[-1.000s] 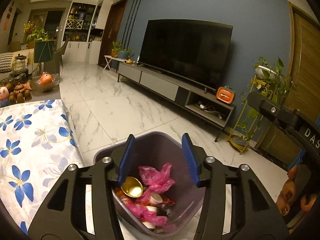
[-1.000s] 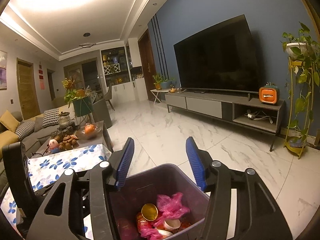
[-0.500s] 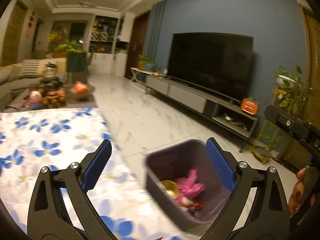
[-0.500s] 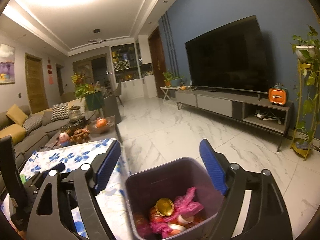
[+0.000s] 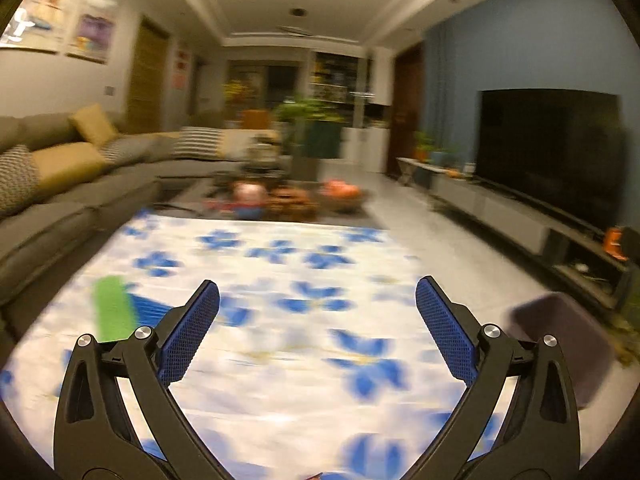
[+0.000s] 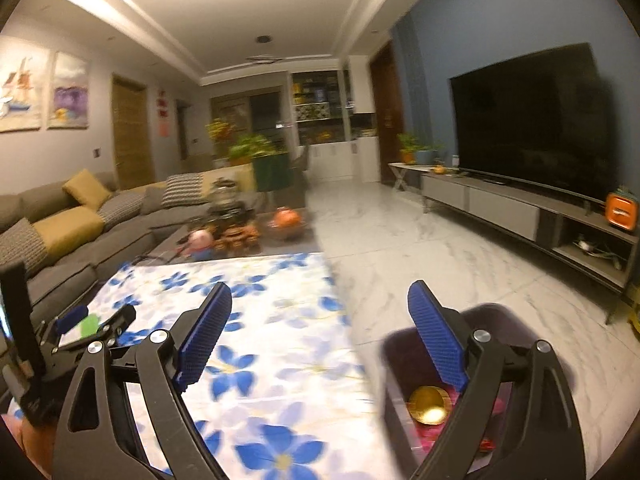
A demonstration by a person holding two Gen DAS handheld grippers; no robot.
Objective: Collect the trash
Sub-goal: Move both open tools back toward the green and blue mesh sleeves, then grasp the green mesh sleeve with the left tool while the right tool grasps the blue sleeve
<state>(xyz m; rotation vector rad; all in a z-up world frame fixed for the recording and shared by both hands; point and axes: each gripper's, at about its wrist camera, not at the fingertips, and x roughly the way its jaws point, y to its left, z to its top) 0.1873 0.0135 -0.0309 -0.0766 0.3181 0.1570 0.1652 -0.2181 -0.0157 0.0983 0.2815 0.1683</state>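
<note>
Both claws gape empty; dark bin [image 6: 516, 320] holds a gold lid [image 6: 428, 404], seemingly pink bags.

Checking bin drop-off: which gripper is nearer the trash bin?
Right. The right gripper sits at the trash bin's rim; the left gripper is over the floral tablecloth, bin off to its right.

Motion smears the flowered tablecloth [image 5: 304, 320] and the green thing [image 5: 112, 308] lying on it, too blurred to name. The dark bin [image 5: 560, 344] runs off the picture's rim. From the right wrist, a blue finger [image 6: 438, 338] hides part of the bin's trash [image 6: 430, 412].
</note>
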